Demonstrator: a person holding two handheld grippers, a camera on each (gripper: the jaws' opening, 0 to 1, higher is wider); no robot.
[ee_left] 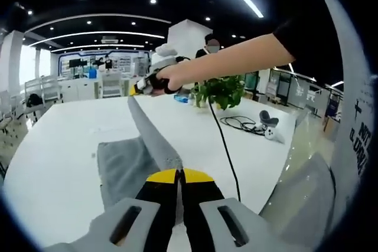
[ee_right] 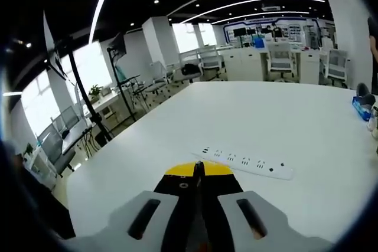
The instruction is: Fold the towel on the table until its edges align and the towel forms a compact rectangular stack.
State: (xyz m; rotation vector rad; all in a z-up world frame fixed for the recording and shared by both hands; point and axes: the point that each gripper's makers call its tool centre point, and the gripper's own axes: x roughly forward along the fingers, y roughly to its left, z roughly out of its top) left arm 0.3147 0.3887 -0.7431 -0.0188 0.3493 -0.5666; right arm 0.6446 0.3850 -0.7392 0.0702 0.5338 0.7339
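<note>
Several loose things sit beyond the left gripper (ee_left: 179, 174) on the white table (ee_left: 59, 163): a potted plant (ee_left: 221, 91), a black cable (ee_left: 226, 146) running from it toward the tongs' right side, and a small white device (ee_left: 269, 127) further right. The grey towel (ee_left: 127, 166) lies just ahead and to the left of these tongs, one edge lifted into a taut ridge whose long axis runs straight away from the jaws to the right gripper (ee_left: 143, 85), held in a person's hand (ee_left: 167, 79). The left jaws are closed, pinching the near end of that ridge. In the right gripper view, the right gripper's (ee_right: 198, 169) jaws are pressed together; what they pinch I cannot tell. A white power strip (ee_right: 245, 161) lies just ahead.
</note>
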